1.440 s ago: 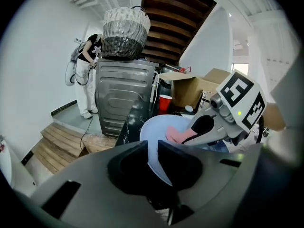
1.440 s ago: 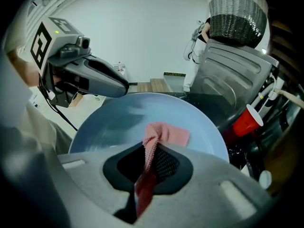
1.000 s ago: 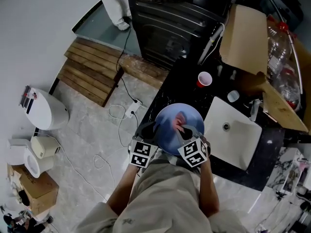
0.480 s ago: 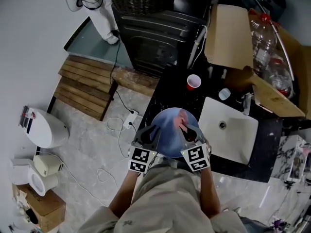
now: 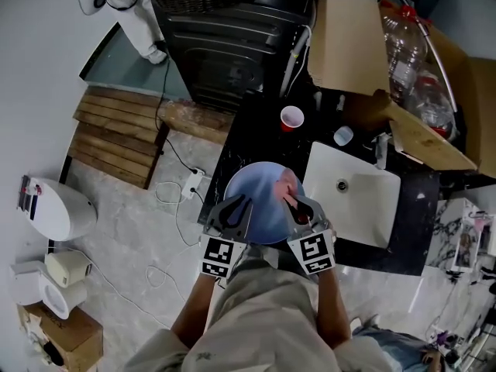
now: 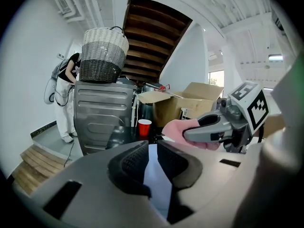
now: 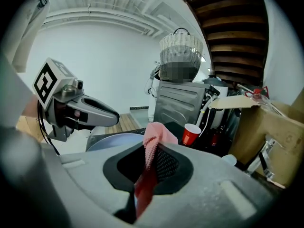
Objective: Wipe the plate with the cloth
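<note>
**Item 1. Left tongs** [image 6: 152, 148]: the jaws have just been closing. They are now clamped on the near-left rim of the plate [image 5: 260, 204]. The plate's pale edge runs between the ribbed pads [image 6: 131, 163].

**Item 2. Right tongs** [image 7: 153, 155]: closed on the cloth [image 7: 155, 133]. The cloth is pink, and a fold of it stands up out of the jaws. In the head view its free end lies on the right part of the plate's face.

**Item 3. Plate:** round and pale blue, held in front of the person's waist at the near edge of the tabletop [image 5: 256, 142]. It is just left of the sink [image 5: 364, 208]. Whether it rests on the tabletop cannot be told.

**Item 4. Tabletop:** black.
- The sink is white and rectangular, set into the tabletop's right part, with a tap [image 5: 380, 152] at its far rim.
- A red cup [image 5: 292, 118] stands upright beyond the plate, well apart from it.
- A small pale cup [image 5: 343, 136] stands near the sink's far corner.

**Item 5. Cardboard box** [image 5: 349, 45]: stands open at the far right of the tabletop, with plastic bottles [image 5: 397, 49] beside its flaps.

**Item 6. Grey appliance** [image 6: 102, 113]: has a ribbed front and stands beyond the tabletop, with a wicker basket [image 6: 103, 53] on top.

**Item 7. Floor, left side:**
- a slatted wooden platform [image 5: 116, 134]
- a white power strip [image 5: 191, 183] with trailing cables
- a person in white [image 6: 64, 94] standing beside the appliance
</note>
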### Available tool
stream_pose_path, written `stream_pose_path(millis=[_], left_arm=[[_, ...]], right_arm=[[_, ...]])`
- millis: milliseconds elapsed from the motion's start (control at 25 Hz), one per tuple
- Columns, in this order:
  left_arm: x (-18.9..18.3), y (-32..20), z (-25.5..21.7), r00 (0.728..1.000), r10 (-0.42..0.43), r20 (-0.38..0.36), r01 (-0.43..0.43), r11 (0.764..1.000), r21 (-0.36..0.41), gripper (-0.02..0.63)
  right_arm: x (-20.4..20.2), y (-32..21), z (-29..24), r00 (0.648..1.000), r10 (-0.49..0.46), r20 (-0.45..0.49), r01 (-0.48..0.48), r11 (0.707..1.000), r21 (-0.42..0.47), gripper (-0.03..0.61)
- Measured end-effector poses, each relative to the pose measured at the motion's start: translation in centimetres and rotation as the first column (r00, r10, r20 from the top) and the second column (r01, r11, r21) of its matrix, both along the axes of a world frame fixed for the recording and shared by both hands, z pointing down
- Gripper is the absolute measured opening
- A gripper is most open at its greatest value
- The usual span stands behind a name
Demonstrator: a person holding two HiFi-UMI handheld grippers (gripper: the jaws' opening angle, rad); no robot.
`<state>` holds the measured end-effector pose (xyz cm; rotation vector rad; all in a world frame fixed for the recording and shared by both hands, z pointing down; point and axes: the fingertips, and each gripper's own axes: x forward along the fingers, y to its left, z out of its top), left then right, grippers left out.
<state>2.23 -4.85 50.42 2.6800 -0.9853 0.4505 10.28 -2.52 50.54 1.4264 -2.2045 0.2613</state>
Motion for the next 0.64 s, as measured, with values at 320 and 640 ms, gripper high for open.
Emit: stream_pose_path(millis=[320, 640], left_arm=[[0.5, 0.2, -0.2, 0.998, -0.057, 0.025, 0.057, 0.998, 0.002, 0.054], [3.1, 0.5, -1.4, 0.987, -0.151, 0.057, 0.151, 0.989, 0.003, 0.041]], right_arm=[[0.6, -0.3, -0.6, 0.998, -0.046, 0.030, 0.046, 0.999, 0.020, 0.021], [3.4, 0.4, -1.9, 0.992, -0.096, 0.079, 0.094, 0.995, 0.032, 0.021]])
